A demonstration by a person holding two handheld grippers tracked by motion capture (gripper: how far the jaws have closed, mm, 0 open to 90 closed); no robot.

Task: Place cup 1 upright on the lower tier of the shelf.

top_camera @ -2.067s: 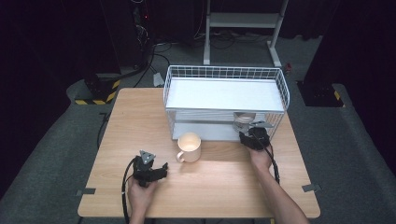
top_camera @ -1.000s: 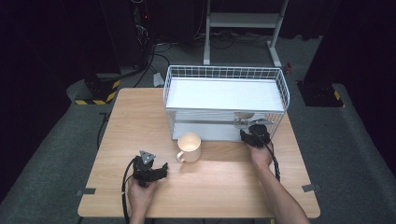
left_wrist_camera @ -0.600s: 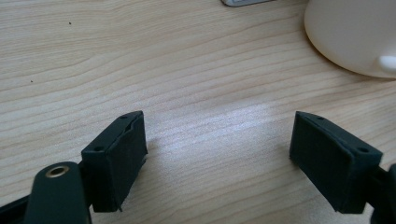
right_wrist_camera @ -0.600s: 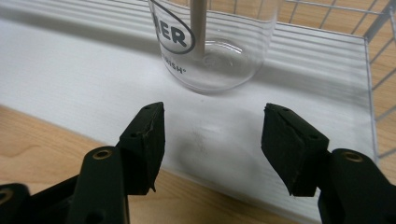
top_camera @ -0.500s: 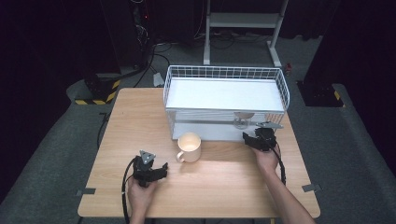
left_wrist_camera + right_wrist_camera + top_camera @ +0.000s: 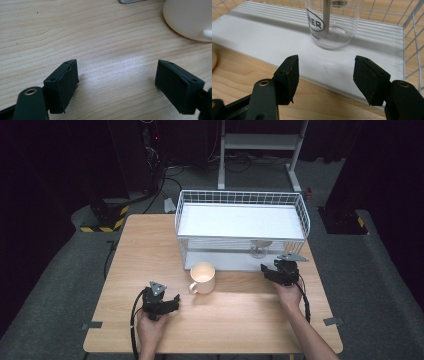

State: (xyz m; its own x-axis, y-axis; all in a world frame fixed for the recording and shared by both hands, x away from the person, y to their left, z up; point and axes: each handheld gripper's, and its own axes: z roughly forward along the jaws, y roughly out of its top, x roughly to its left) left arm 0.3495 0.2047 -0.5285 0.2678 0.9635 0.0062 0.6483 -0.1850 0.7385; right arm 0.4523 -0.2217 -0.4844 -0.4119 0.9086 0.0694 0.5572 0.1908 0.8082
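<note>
A clear glass (image 6: pixel 258 248) with a printed logo stands upright on the lower white shelf of the wire rack (image 6: pixel 240 194). In the right gripper view the glass (image 6: pixel 332 27) is just beyond my right gripper (image 6: pixel 325 65). That gripper's jaws have just been opening and nothing is between them. From above, my right gripper (image 6: pixel 267 270) sits at the rack's front right corner. A cream mug (image 6: pixel 202 277) stands on the table in front of the rack. My left gripper (image 6: pixel 172 302) rests open to the left of the mug (image 6: pixel 190 20), its jaws (image 6: pixel 116 75) empty over bare wood.
The rack's wire wall (image 6: pixel 412 32) rises close on the right of the glass. The top shelf (image 6: pixel 240 220) of the rack is bare white. The wooden table (image 6: pixel 150 245) has free room on its left half and along its front edge.
My right gripper has drawn back and to the right from the glass, and its jaws now stand apart. The glass stays on the lower shelf. The left gripper has not moved.
</note>
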